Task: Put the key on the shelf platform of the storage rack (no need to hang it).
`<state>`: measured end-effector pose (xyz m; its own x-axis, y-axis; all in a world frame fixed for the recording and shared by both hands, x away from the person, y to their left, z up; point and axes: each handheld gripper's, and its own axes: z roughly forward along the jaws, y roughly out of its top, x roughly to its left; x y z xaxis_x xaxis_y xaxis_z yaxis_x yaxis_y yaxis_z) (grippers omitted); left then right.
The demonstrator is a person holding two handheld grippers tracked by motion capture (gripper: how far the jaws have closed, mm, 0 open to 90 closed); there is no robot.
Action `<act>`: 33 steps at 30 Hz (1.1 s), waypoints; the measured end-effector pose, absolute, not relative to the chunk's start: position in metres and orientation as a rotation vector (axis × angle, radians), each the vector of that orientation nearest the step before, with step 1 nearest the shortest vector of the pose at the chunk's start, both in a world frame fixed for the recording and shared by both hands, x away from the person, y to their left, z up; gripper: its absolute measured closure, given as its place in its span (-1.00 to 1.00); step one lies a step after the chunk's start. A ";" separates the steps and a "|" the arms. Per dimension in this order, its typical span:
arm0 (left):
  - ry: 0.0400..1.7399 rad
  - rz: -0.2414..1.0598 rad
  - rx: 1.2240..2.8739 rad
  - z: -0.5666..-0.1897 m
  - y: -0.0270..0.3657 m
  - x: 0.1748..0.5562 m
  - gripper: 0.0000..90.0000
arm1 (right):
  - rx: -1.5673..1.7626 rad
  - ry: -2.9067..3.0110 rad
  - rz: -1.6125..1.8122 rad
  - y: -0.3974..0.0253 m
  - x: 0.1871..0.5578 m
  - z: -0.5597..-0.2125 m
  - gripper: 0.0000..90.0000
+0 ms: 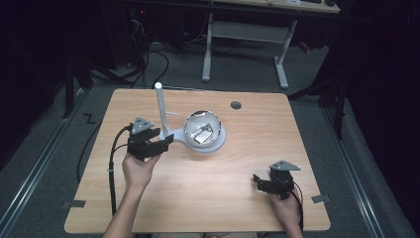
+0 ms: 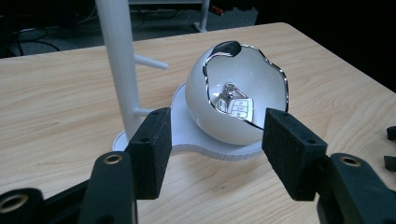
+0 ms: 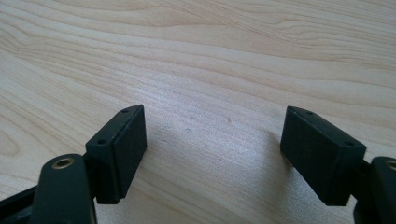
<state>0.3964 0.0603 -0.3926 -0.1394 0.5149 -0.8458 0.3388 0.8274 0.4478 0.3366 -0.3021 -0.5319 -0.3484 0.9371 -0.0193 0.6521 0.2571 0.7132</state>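
A white egg-shaped bowl (image 1: 204,130) with a chrome rim sits on a white base (image 1: 218,145) near the table's middle. Inside the bowl (image 2: 219,84) lies a silver car key fob (image 2: 237,107) on a ring; the fob (image 1: 202,134) is also seen from above. A white post (image 1: 160,106) with short pegs rises from the same base. My left gripper (image 1: 161,140) is open just left of the base, its jaws framing the bowl in the left gripper view (image 2: 215,149). My right gripper (image 1: 258,181) is open and empty over bare wood (image 3: 212,144) at the front right.
The wooden table (image 1: 148,198) has a round cable hole (image 1: 236,105) at the back. Beyond it stand a white desk frame (image 1: 245,34) and cables on the floor. A black cable (image 1: 113,168) trails from the left gripper.
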 end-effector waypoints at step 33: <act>1.753 0.190 0.584 -0.411 0.099 0.365 -0.05 | 1.441 2.090 0.861 -0.302 0.337 -0.532 -0.49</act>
